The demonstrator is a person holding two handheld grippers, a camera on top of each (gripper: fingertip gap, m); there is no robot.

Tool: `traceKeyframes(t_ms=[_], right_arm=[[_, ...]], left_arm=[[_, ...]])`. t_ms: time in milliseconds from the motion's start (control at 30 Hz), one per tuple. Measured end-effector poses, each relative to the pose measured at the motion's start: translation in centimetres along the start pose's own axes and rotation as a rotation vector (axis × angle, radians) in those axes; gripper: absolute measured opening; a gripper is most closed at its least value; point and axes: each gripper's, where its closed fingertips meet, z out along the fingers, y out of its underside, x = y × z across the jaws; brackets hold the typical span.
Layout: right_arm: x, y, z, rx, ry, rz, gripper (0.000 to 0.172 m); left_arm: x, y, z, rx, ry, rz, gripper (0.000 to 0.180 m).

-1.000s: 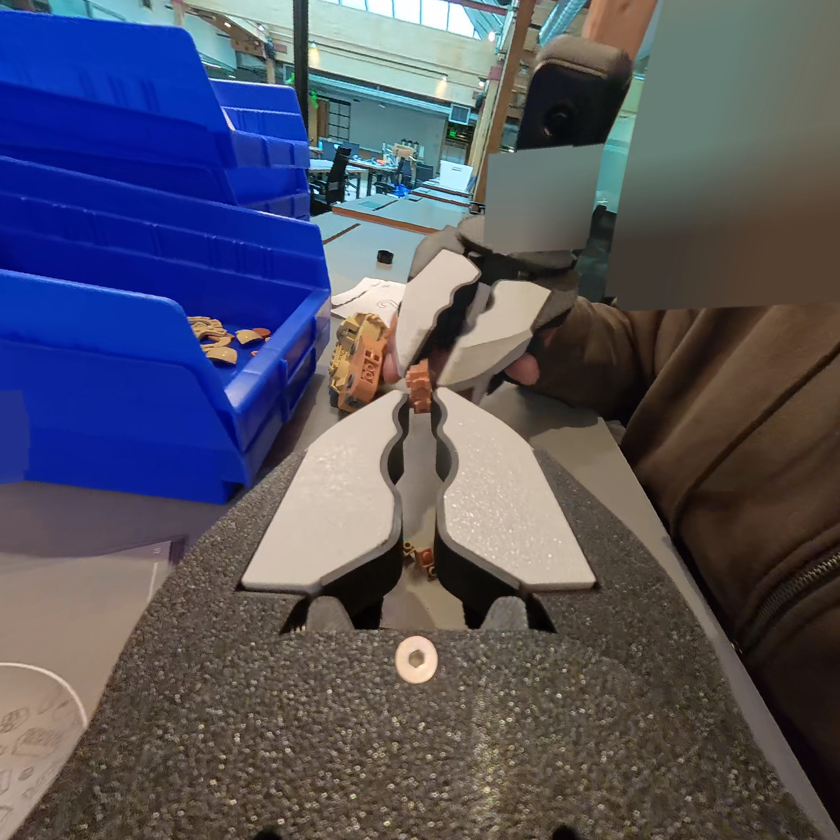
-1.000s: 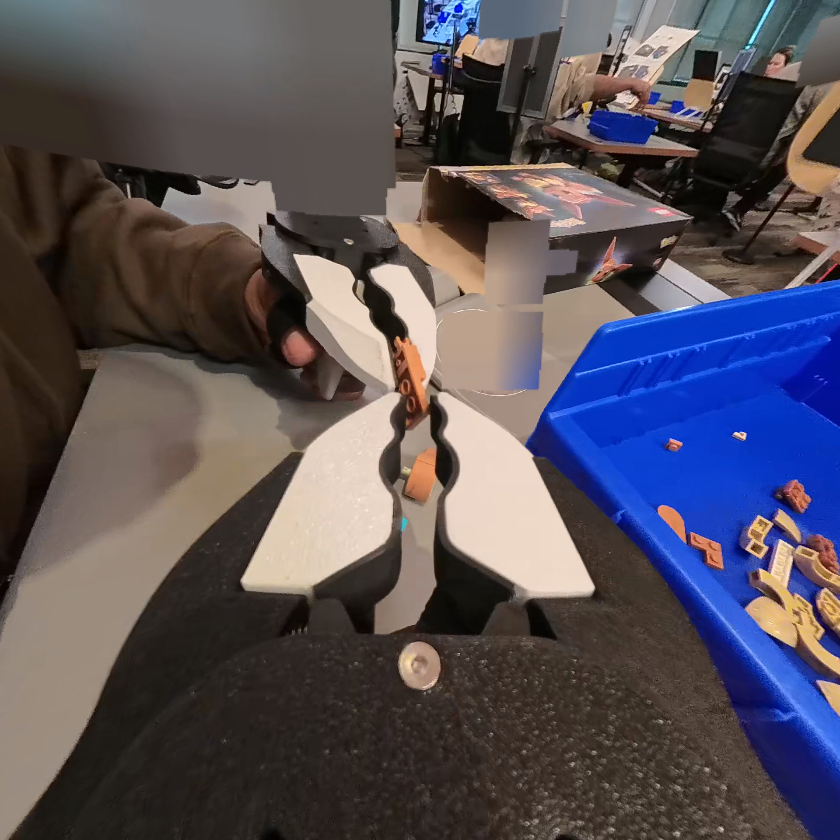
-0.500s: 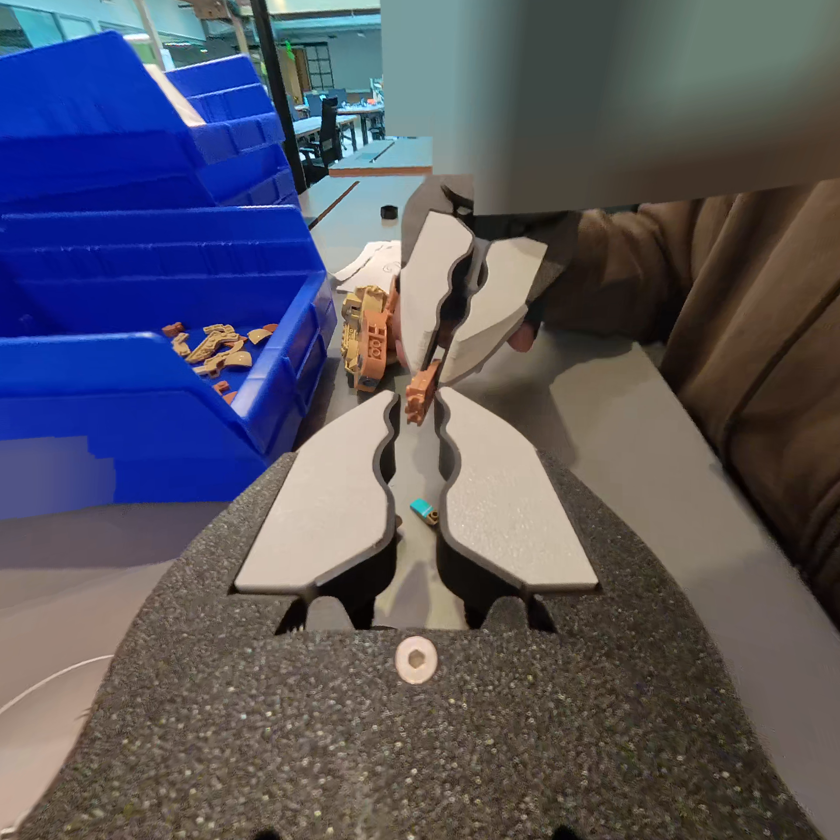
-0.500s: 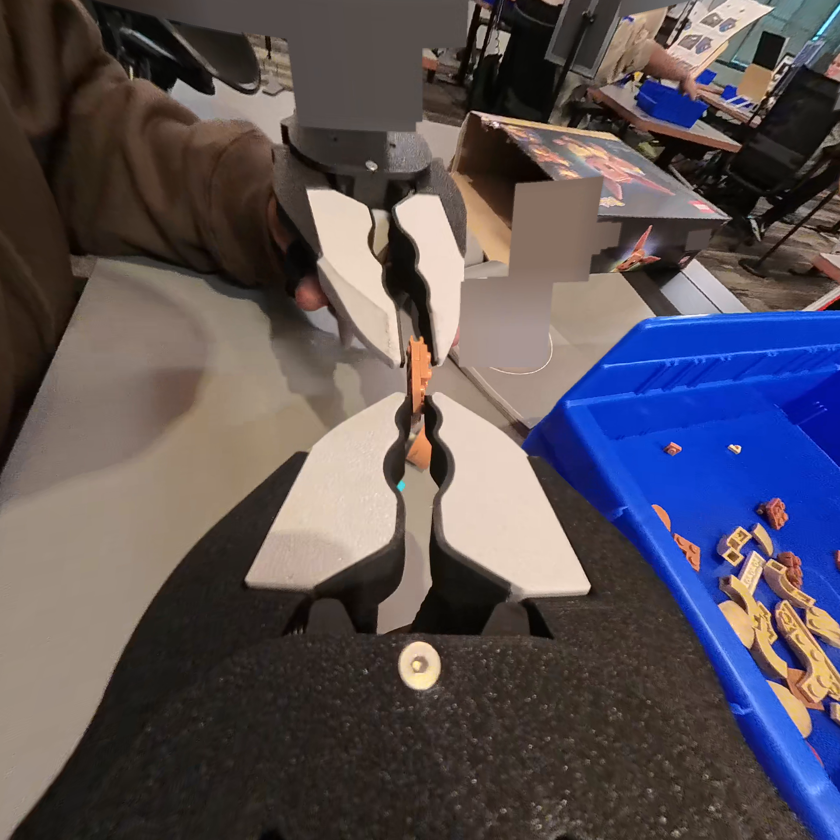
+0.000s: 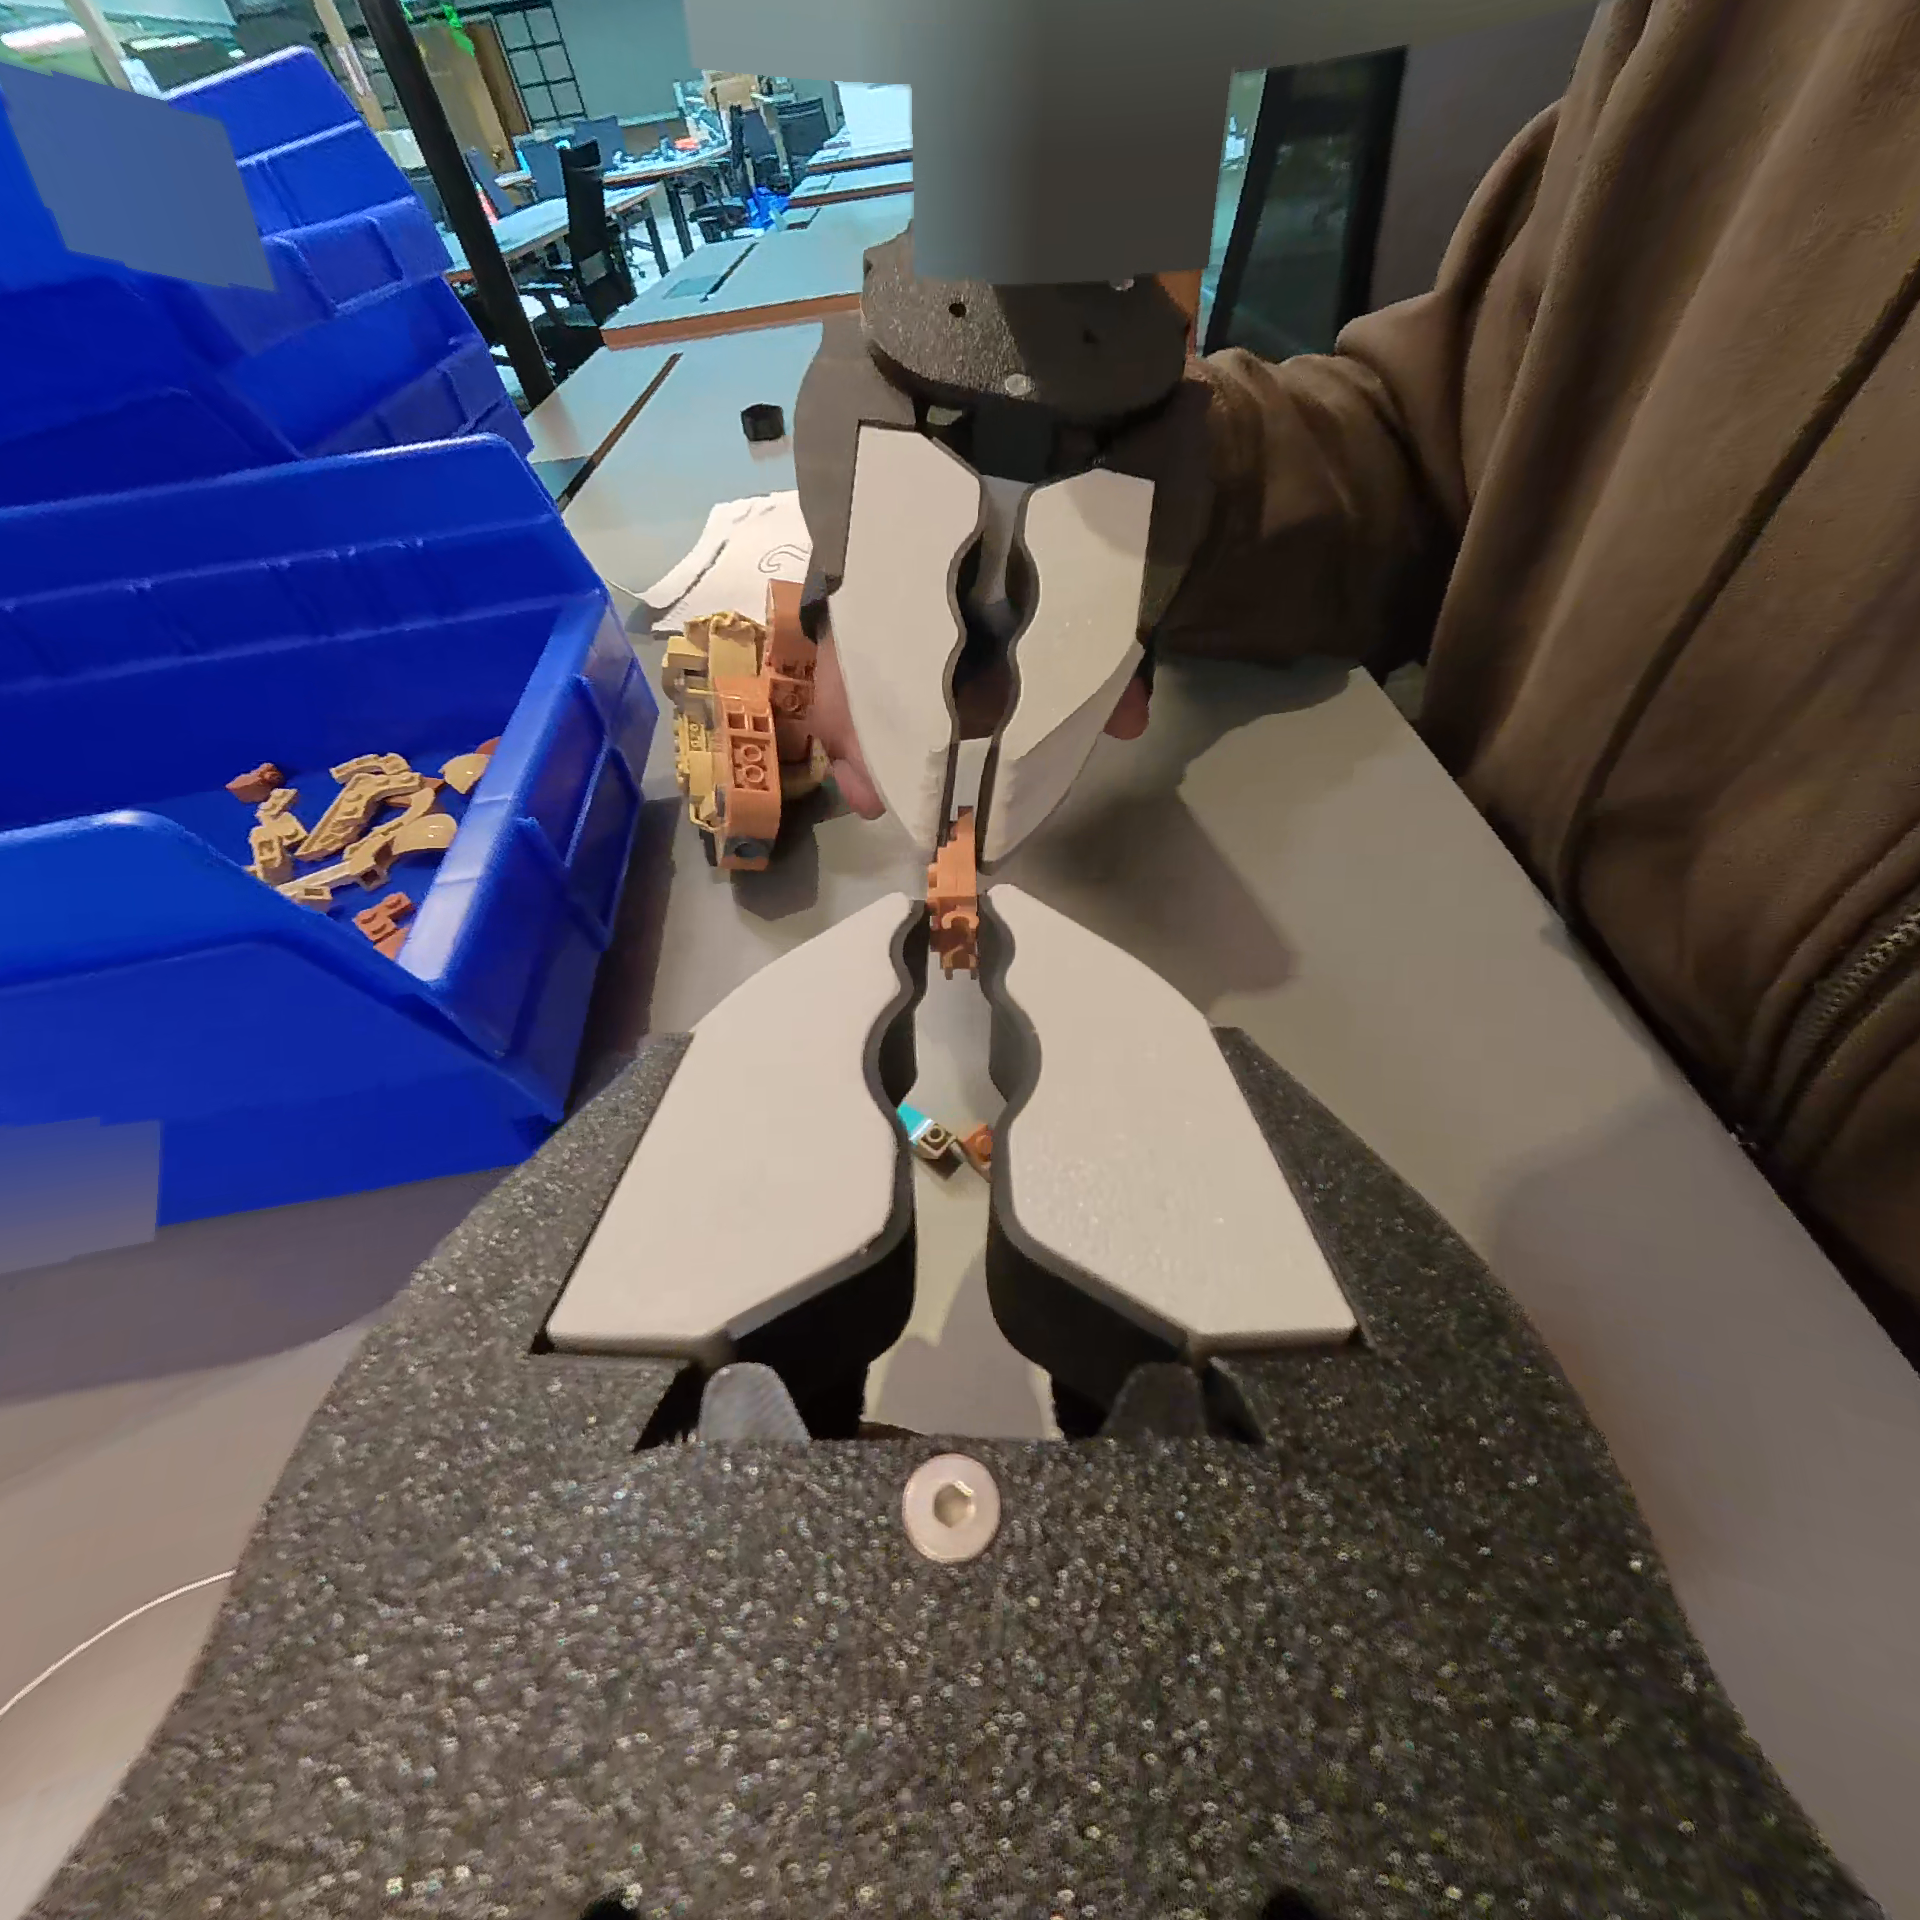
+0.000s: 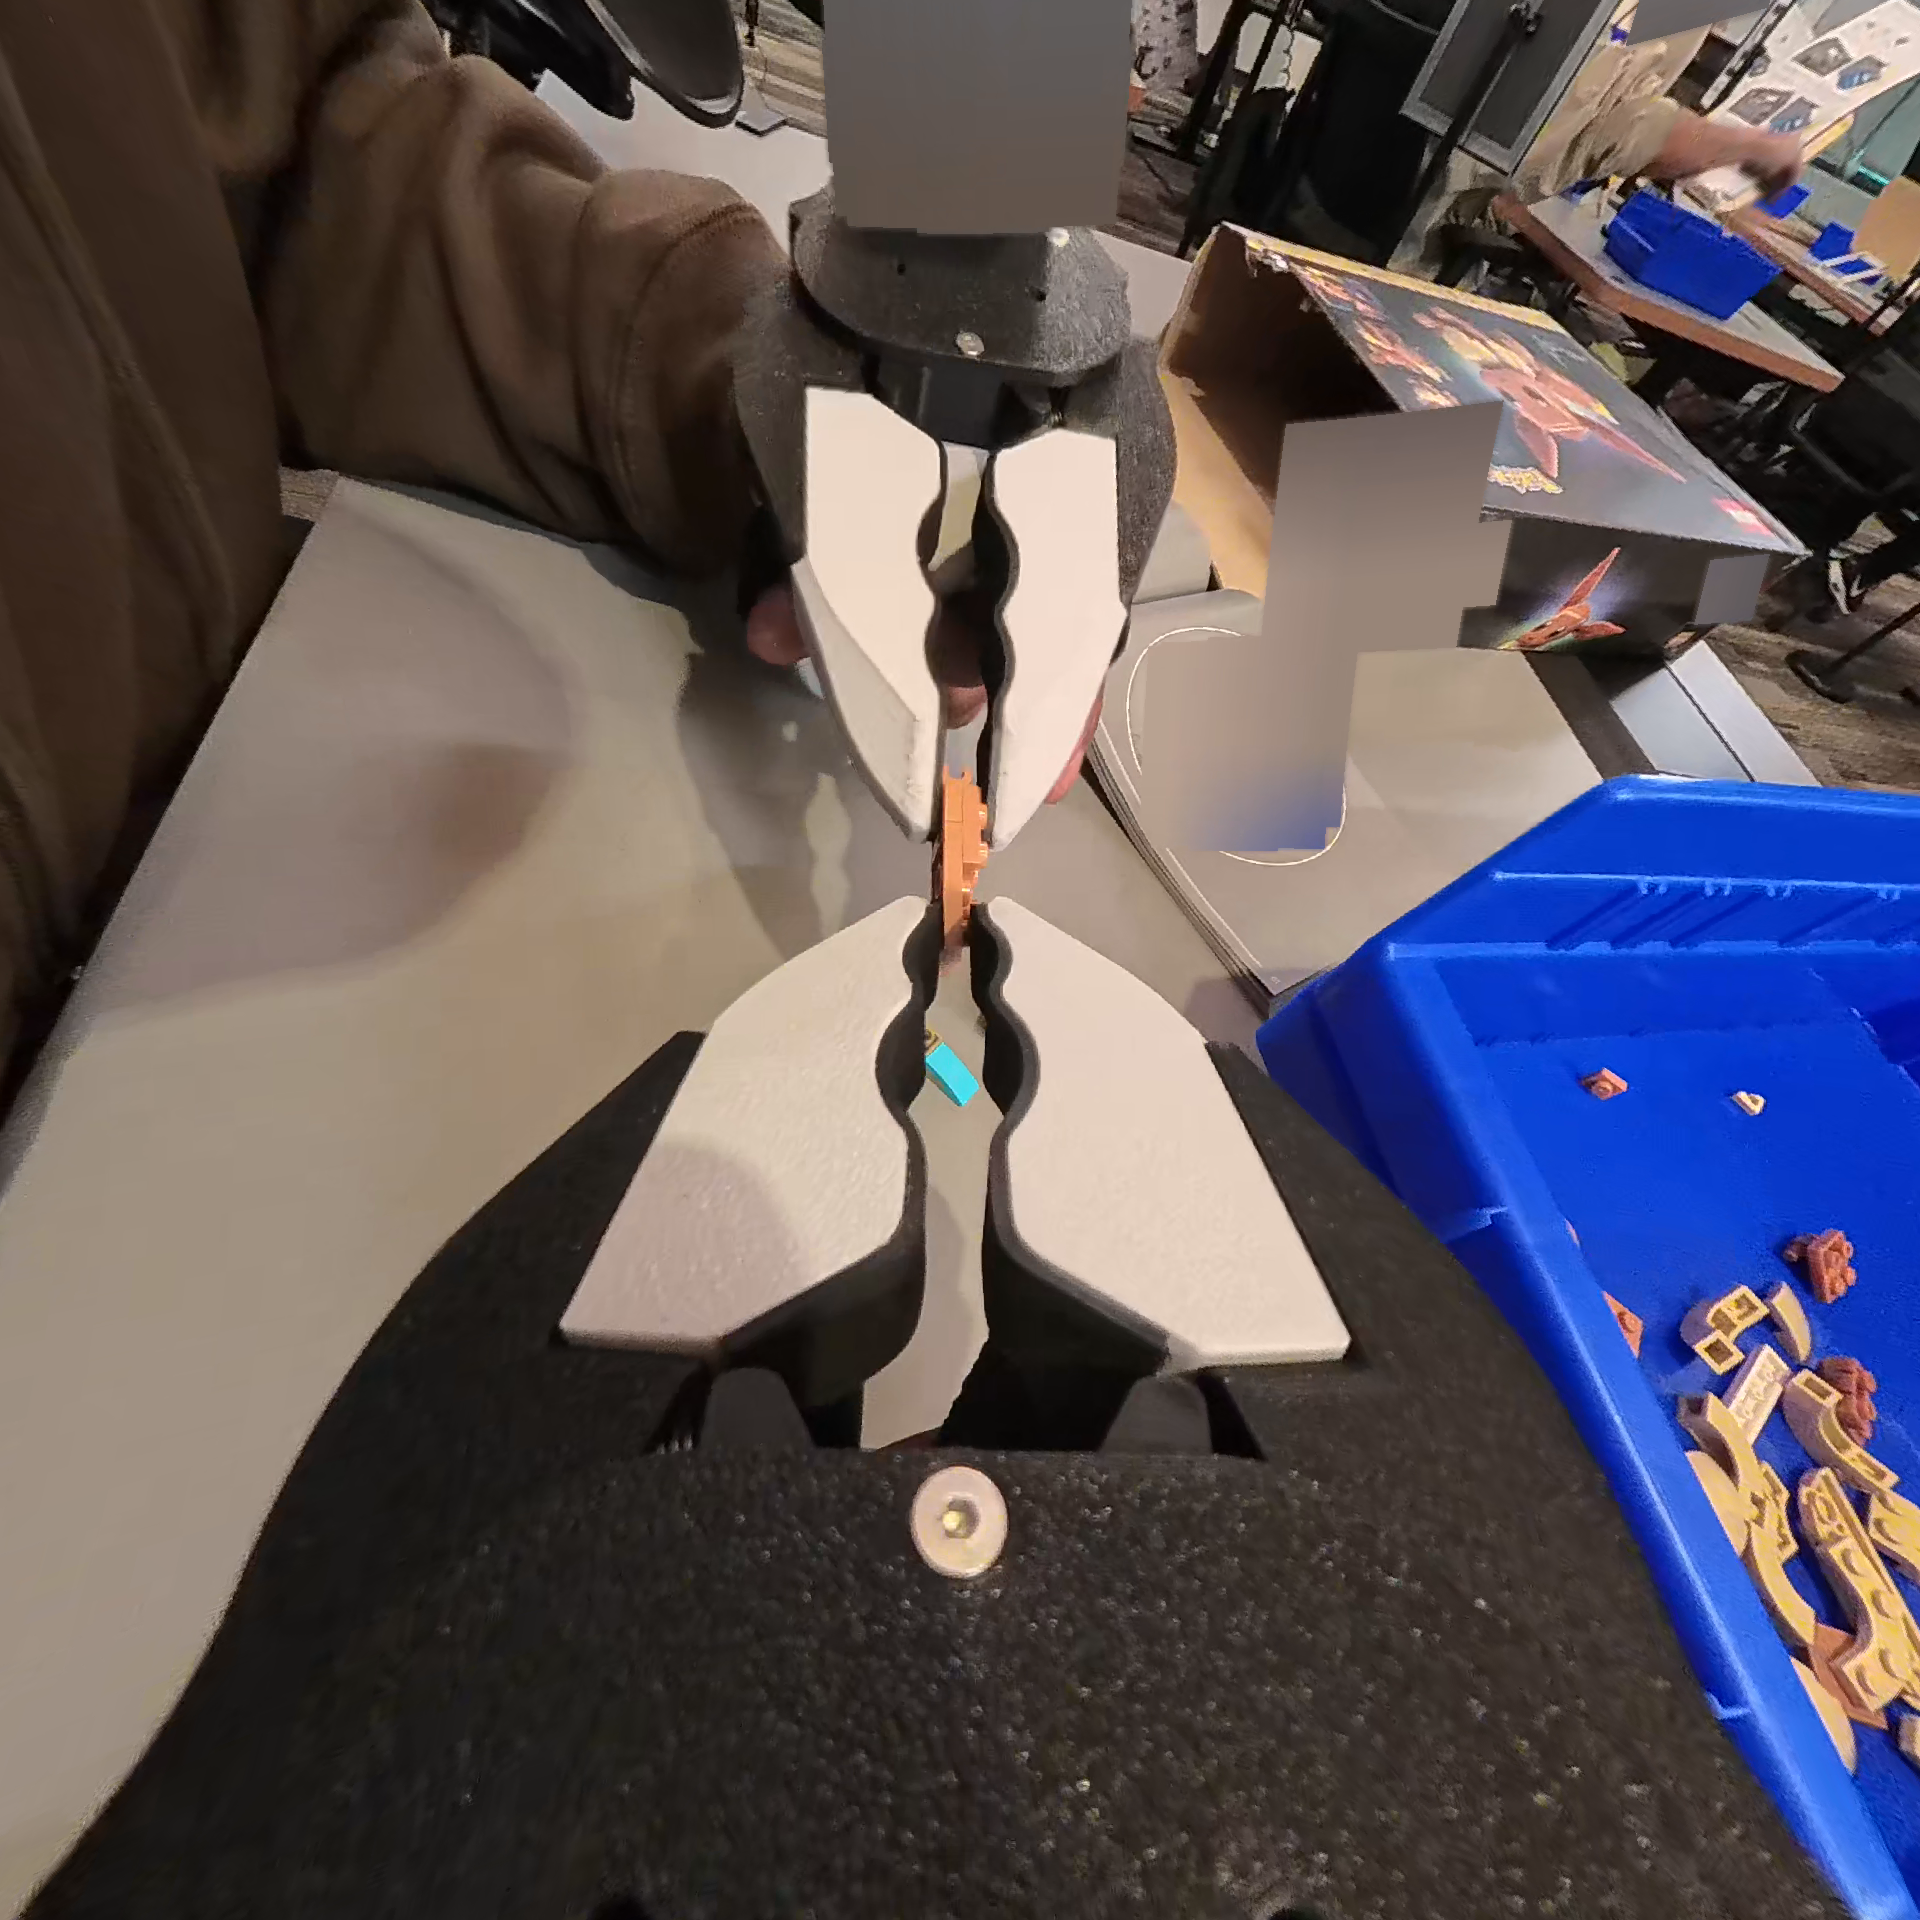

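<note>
My two grippers meet tip to tip above the grey table (image 5: 1351, 935). A small orange brick piece (image 5: 954, 902) stands between them, gripped at both ends. In the left wrist view my left gripper (image 5: 951, 920) is shut on its near end, and the right gripper comes in from the top with its fingers (image 5: 1039, 748) closed on the far end. In the right wrist view my right gripper (image 6: 951, 920) is shut on the thin orange piece (image 6: 961, 857), and the left gripper's fingers (image 6: 883, 675) pinch its other end.
A blue bin (image 5: 499, 935) with several tan and brown pieces is beside the grippers; it also shows in the right wrist view (image 6: 1455, 1091). A part-built tan and orange model (image 5: 738, 727) stands behind. A teal piece (image 6: 951, 1075) lies below. A cardboard box (image 6: 1455, 364) lies farther back. Both grippers' tips are close together, under 4 cm apart.
The grippers turned to face each other head-on. The orange piece went from tilted to straight between them. The left jaws opened slightly, then closed on it again; the right jaws narrowed onto it.
</note>
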Motion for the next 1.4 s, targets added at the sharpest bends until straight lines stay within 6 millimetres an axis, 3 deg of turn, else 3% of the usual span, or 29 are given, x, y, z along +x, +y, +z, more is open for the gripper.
traceKeyframes(t_ms=[300,633,767,1200,1400], right_arm=[[1.0,-0.3,-0.1,-0.013,0.152,-0.206,0.007],[1.5,-0.8,-0.2,-0.066,0.362,-0.587,0.006],[1.6,-0.6,-0.2,-0.095,0.43,-0.726,0.005],[2.6,-0.7,-0.5,-0.081,0.561,-0.874,0.004],[1.9,2.1,0.8,-0.193,0.41,-0.831,0.005]], left_arm=[[-1.1,-0.4,-0.1,0.065,0.033,-0.311,0.008],[-1.8,-0.9,-0.3,0.145,0.039,-0.428,0.008],[-3.3,-1.4,-1.4,0.238,0.027,-0.553,0.007],[-3.1,-0.3,-0.7,0.15,0.014,-0.572,0.008],[-3.0,-0.3,-0.7,0.147,0.013,-0.563,0.008]])
